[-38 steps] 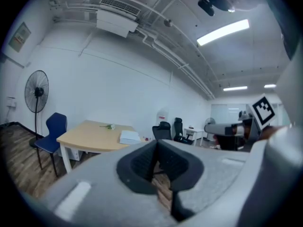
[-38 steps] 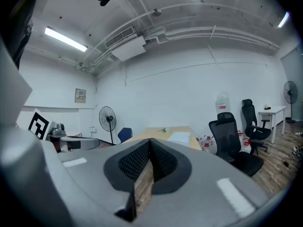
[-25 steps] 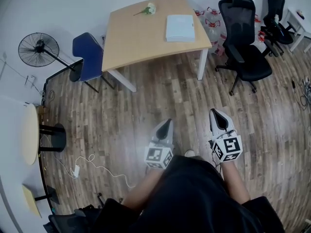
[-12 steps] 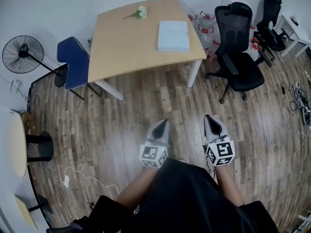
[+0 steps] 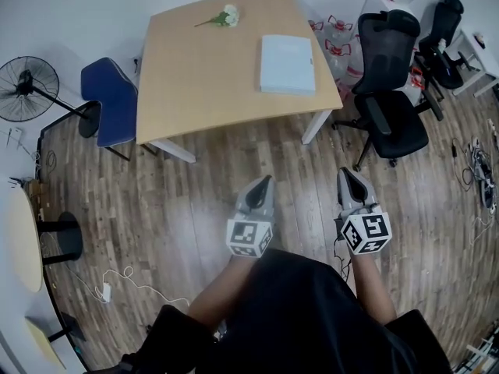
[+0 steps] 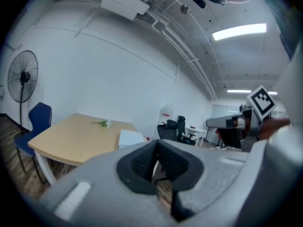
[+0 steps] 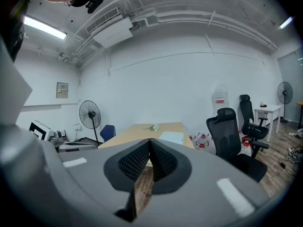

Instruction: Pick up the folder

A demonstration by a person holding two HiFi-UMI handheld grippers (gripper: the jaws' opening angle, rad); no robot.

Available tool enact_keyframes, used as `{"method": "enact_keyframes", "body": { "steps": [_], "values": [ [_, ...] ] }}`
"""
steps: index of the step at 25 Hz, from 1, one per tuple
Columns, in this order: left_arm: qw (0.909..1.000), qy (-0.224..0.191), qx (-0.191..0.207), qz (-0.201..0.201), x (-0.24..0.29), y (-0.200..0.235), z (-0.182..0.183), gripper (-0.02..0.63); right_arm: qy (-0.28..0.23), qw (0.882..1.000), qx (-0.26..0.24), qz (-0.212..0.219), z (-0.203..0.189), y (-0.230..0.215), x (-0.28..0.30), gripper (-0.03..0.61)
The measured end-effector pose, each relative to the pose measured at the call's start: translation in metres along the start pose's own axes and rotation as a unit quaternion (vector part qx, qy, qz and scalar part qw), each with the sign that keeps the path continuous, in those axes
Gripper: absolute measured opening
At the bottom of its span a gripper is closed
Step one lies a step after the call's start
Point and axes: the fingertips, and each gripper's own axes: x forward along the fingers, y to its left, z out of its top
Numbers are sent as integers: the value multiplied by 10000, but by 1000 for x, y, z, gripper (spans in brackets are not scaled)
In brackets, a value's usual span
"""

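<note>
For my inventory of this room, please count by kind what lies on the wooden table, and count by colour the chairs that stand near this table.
Folder: 1
Flower: 1
Blue chair: 1
Black office chairs: 2
Total: 5

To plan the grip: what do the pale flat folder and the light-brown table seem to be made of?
The pale flat folder: probably plastic or card, smooth, matte; too distant to decide. The light-brown table: likely wood-look laminate, even satin top without grain.
</note>
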Motion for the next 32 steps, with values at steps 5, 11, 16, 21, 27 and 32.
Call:
{"method": "enact_keyframes", "body": {
  "steps": [5, 11, 16, 21, 27, 32],
  "values": [
    [9999, -74, -14, 109, 25, 46, 22, 2, -27, 9998, -172, -88, 24, -7, 51, 2],
    [9999, -147, -11, 30, 61, 92, 48, 2, -1, 9995, -190, -266, 44, -13, 111, 2],
    [9998, -173, 64, -48, 92, 129, 62, 2, -75, 9987, -384, -340, 61, -10, 160, 2],
    [9998, -165, 72, -62, 117, 162, 65, 2, 18, 9986, -380, -361, 66, -5, 187, 2],
    [9999, -80, -12, -59, 139, 174, 65, 2, 88, 9989, -263, -377, 67, -21, 202, 2],
    [10000, -67, -28, -32, 154, 168, 64, 2, 68, 9991, -108, -396, 66, -45, 212, 2]
  ]
}}
